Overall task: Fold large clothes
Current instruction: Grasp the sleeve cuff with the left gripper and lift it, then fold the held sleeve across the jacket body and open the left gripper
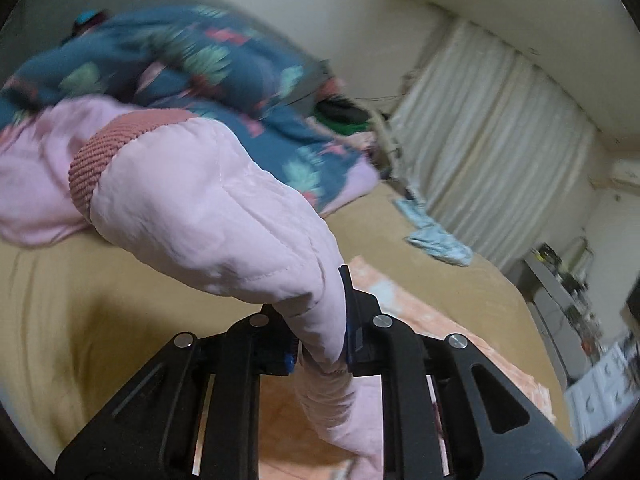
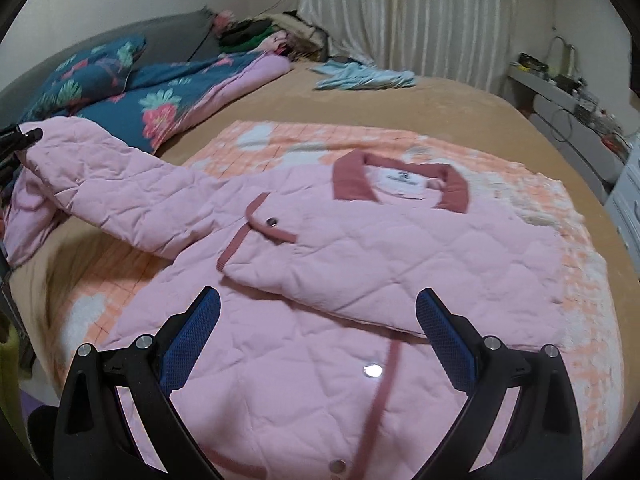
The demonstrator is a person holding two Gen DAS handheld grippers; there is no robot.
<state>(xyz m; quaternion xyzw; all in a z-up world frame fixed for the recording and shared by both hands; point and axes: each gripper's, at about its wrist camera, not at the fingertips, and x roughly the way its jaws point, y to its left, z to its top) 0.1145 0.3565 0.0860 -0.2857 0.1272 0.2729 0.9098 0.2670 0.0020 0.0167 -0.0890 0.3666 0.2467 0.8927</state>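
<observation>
A pink quilted jacket [image 2: 304, 280] with a dusty-red collar [image 2: 400, 184] lies front-up on an orange checked blanket [image 2: 280, 140] on the bed. Its right sleeve is folded across the chest. My left gripper [image 1: 320, 340] is shut on the jacket's left sleeve [image 1: 208, 216] near its red knit cuff [image 1: 92, 168] and holds it up off the bed; it also shows at the left edge of the right wrist view [image 2: 20, 138]. My right gripper [image 2: 318, 320] is open and empty, hovering over the jacket's lower front.
A blue floral quilt [image 2: 132, 108] and pillow lie along the bed's left side. A light blue garment [image 2: 360, 76] lies at the far edge of the tan bedspread [image 2: 460, 120]. Curtains, a clothes pile and a cluttered shelf [image 2: 560, 92] stand beyond.
</observation>
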